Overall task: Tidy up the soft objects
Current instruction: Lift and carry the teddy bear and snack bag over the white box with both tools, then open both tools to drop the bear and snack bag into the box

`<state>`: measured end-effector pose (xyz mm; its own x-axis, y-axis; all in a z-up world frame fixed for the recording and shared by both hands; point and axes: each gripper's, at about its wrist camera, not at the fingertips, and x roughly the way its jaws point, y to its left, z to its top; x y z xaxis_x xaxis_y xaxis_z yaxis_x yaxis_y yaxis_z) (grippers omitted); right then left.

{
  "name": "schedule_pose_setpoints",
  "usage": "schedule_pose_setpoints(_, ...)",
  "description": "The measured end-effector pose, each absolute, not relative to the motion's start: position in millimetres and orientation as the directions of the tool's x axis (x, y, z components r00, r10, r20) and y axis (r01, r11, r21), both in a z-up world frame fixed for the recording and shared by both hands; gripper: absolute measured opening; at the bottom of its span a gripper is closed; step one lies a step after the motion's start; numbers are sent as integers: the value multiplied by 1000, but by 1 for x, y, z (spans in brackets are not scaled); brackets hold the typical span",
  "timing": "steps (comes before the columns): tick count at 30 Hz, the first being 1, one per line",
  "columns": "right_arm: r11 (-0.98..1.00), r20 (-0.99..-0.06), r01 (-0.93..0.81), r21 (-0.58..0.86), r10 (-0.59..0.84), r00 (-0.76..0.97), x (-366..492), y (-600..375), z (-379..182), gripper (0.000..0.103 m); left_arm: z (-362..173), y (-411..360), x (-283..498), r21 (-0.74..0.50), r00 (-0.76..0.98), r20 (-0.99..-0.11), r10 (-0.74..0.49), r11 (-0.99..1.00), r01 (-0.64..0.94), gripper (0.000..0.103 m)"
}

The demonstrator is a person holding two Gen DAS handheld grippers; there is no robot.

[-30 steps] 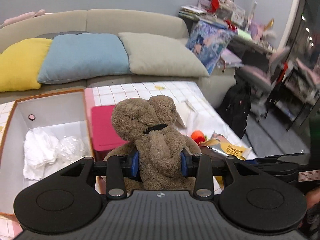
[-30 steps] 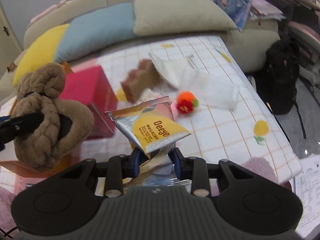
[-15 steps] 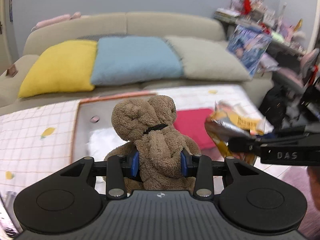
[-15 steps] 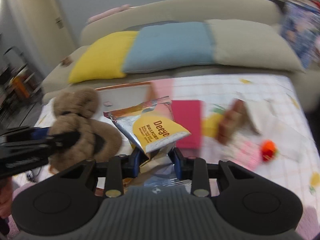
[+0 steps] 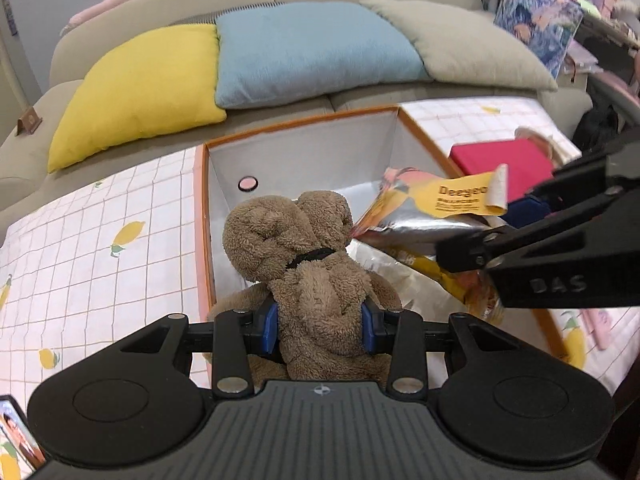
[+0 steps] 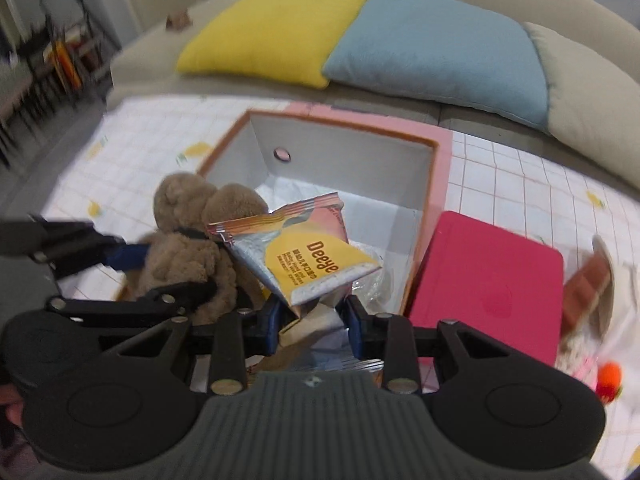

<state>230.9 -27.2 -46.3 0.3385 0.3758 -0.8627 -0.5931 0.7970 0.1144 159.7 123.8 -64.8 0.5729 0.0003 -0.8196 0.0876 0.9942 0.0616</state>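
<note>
- Left claw (image 5: 320,328): blue pads clamped on the body of the brown plush bear (image 5: 312,276), jaws partway in, fur bulging between them. Bear upright, back to the camera, dark collar at the neck.
- Right claw (image 6: 310,320): narrow, pinching the lower edge of the snack packet (image 6: 304,256), silver foil with a yellow panel and pink top seal, crumpled at the grip.
- Both items hang over the open storage box (image 5: 304,152), white inside, orange rim, pink outer wall; bear at its left side, packet touching the bear's head.
- The box sits on the table (image 5: 100,248), white grid cloth with lemon print.
- Right wrist view only: left claw side-on gripping the bear, chocolate-bar-shaped toy (image 6: 588,292), small orange toy (image 6: 610,376), both beyond the red box (image 6: 492,284).
- Left wrist view only: right claw from the side, phone screen (image 5: 16,436) at the bottom left corner.
- Behind: sofa with yellow cushion (image 5: 140,88), blue cushion (image 5: 312,48), beige cushion (image 5: 460,44).
</note>
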Motion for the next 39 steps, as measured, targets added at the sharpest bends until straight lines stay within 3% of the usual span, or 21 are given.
schedule_pose_setpoints(8, 742, -907, -671, 6, 287, 309, 247, -1, -77, 32, -94, 122, 179, 104, 520, -854, 17, 985, 137, 44)
schedule_pose_setpoints(20, 710, -928, -704, -29, 242, 282, 261, 14, -99, 34, -125, 110, 201, 207, 456, -884, 102, 960, 188, 47)
schedule_pose_setpoints(27, 699, -921, -714, -23, 264, 288, 258, 9, -95, 36, -124, 101, 195, 277, 471, -870, 145, 935, 223, 64)
schedule_pose_setpoints(30, 711, -916, -703, 9, 287, 279, 261, 7, -91, 42, -117, 100, 190, 297, 494, -856, 150, 926, 232, 72)
schedule_pose_setpoints(39, 730, -895, -682, 42, 331, 299, 256, -7, -66, 56, -93, 109, 182, 260, 504, -851, 144, 951, 168, 75)
